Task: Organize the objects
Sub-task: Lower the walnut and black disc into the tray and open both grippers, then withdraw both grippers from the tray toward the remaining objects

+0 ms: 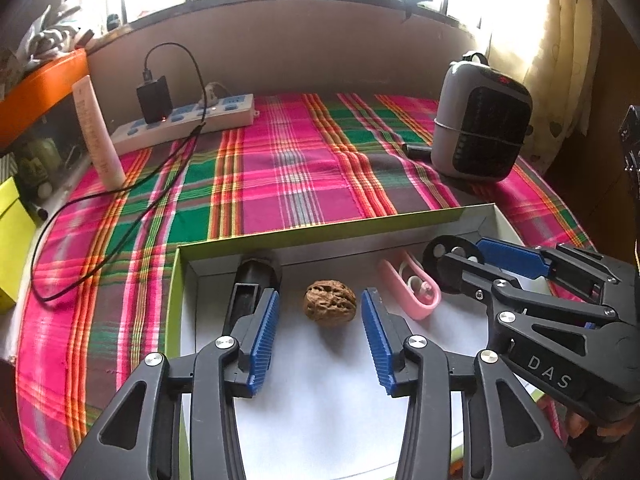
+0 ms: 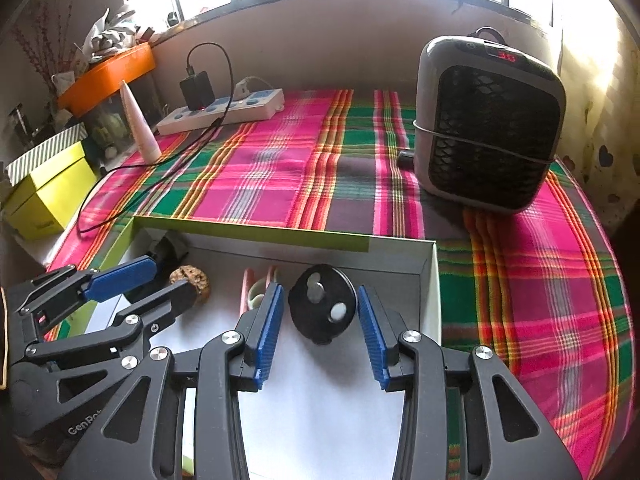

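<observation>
Two grippers reach into one shallow white box (image 1: 400, 222) on a plaid cloth (image 1: 280, 160). Left gripper (image 1: 320, 312) has its blue pads spread, and a walnut (image 1: 330, 301) lies on the box floor between the tips, touching neither pad. Right gripper (image 2: 320, 312) stands spread as well, a black round disc (image 2: 322, 304) with pale spots sitting in the gap, clear of both pads as far as shows. Between the two tools lies a pink clip (image 1: 412, 288); just outside the left gripper's left finger rests a black tube-like piece (image 1: 256, 276). Beyond the box's far wall, a small grey heater (image 2: 488, 124) stands ahead of the right gripper, and a white power strip (image 1: 188, 122) with a black charger (image 1: 154, 98) lies far ahead of the left one
</observation>
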Action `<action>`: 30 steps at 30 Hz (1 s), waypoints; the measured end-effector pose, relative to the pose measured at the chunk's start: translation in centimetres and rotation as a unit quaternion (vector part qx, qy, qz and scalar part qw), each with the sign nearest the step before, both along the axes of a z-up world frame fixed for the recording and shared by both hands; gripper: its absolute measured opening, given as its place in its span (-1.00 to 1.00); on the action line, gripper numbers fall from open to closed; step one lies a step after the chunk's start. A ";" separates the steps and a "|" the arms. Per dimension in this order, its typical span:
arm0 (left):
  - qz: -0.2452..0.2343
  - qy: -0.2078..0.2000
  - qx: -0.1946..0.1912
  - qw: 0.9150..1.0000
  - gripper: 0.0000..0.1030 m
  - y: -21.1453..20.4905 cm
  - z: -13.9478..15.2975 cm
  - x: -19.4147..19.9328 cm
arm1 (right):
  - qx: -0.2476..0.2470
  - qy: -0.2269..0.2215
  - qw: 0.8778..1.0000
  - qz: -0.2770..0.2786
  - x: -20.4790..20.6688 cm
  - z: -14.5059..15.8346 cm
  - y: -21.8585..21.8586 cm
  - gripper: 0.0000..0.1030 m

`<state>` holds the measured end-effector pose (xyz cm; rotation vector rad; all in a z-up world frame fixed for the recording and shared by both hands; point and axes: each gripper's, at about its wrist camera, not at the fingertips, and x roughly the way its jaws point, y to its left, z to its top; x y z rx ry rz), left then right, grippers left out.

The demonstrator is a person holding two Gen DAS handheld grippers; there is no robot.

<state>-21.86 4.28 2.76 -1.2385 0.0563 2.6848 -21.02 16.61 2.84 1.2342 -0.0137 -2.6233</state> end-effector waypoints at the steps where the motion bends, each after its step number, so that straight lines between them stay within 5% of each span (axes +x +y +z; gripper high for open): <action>1: 0.002 0.001 -0.001 1.000 -0.19 0.0 0.1 0.2 | -0.001 0.001 1.000 -0.001 0.2 0.0 0.0 -0.22; 30: 0.027 0.046 -0.014 0.998 -0.19 -1.0 2.1 7.1 | 0.004 0.046 0.999 0.001 6.7 2.2 -0.8 -0.22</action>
